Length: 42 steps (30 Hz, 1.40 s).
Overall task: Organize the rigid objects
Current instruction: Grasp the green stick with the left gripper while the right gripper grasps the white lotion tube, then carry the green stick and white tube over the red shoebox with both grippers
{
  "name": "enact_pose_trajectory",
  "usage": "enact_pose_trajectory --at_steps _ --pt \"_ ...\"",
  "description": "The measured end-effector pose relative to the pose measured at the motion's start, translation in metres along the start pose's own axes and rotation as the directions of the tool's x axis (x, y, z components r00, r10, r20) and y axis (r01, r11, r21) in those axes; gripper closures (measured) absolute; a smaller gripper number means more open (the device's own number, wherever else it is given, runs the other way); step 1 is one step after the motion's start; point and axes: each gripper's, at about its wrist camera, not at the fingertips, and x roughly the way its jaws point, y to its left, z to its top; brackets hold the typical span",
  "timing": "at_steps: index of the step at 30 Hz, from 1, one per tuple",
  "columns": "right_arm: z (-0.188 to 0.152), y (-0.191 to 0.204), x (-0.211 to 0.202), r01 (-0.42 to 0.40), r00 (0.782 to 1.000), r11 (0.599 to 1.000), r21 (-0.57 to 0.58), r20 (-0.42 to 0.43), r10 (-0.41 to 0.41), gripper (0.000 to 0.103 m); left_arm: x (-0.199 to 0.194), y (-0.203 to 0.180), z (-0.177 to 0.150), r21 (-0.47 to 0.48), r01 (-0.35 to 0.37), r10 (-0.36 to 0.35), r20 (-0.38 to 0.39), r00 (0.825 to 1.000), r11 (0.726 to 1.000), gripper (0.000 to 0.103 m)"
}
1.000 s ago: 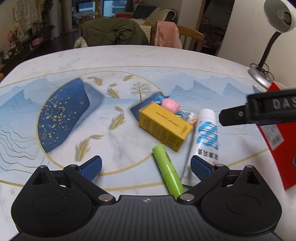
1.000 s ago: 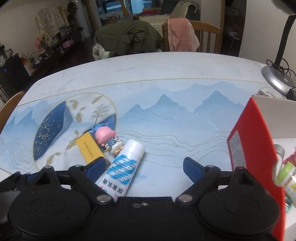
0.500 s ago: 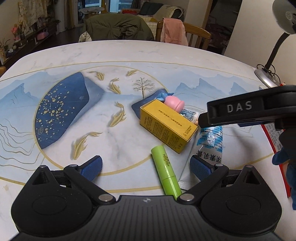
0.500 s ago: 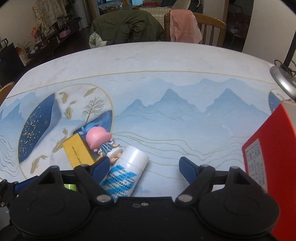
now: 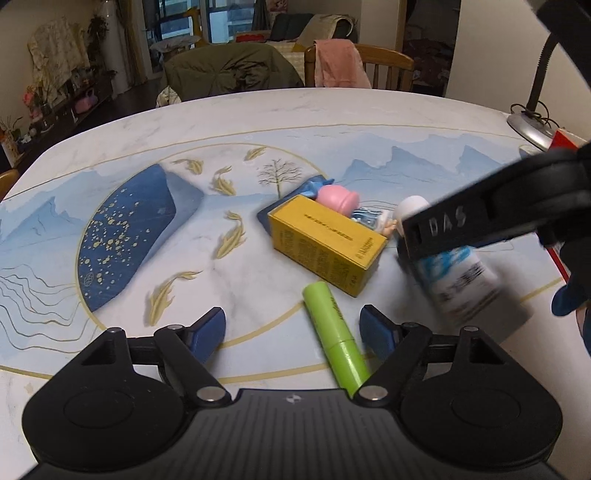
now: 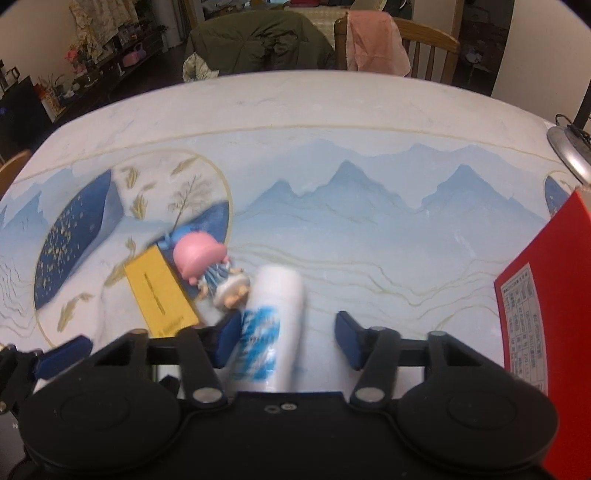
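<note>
- Ahead of my tools, the rounded table (image 5: 332,122) carries a pale marble-look top painted with blue mountains, gold fish and a bare tree.
- Past its far edge I see a wooden chair (image 6: 424,40) with a pink cloth (image 6: 373,40) over its back.
- Left of that chair, a dark olive coat (image 5: 232,72) lies heaped on another seat.
- Far right, a desk lamp (image 5: 532,122) stands on a metal base with a black neck.
- Far left, a low shelf (image 5: 59,107) holds plants and flowers.
- Behind, a dark window (image 5: 221,22); the walls are pale.

Yellow box (image 5: 327,243), figurine (image 5: 338,197) and white tube (image 5: 461,280) crowd mid-table (image 5: 332,122); the far half lies open.
</note>
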Motion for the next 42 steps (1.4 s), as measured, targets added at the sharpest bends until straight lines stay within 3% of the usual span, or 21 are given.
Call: enact_pose_trajectory --at_steps 4,10,12,19,29,42 --pt "-0.005 -0.004 -0.003 -0.001 1.0 1.0 -0.011 0.02 0.001 0.067 -0.002 -0.003 0.0 0.009 0.016 -0.016 0.009 1.0 1.0 0.034" --pt "-0.013 -0.014 -0.009 -0.024 0.999 1.0 0.008 0.021 0.024 0.068 -0.005 -0.005 -0.001 0.006 0.034 -0.034 0.024 0.999 0.999 0.059" --pt "-0.017 -0.016 -0.013 -0.031 0.999 0.999 0.017 0.021 0.03 0.068 -0.005 -0.005 0.0 0.0 0.045 -0.045 0.029 0.999 0.999 0.063" --pt "-0.032 -0.026 -0.035 -0.057 0.998 0.997 0.047 0.036 0.055 0.068 -0.006 0.0 -0.001 -0.083 0.124 -0.121 0.037 0.992 0.989 0.087" --pt "-0.052 -0.044 -0.084 -0.129 0.989 0.989 0.073 0.082 0.123 0.068 -0.017 -0.007 -0.004 -0.164 0.167 -0.164 0.036 0.986 0.972 0.087" --pt "-0.072 -0.082 -0.14 -0.212 0.968 0.974 0.081 0.157 0.197 0.068 -0.067 -0.053 0.004 -0.151 0.261 -0.255 0.06 0.965 0.953 0.087"
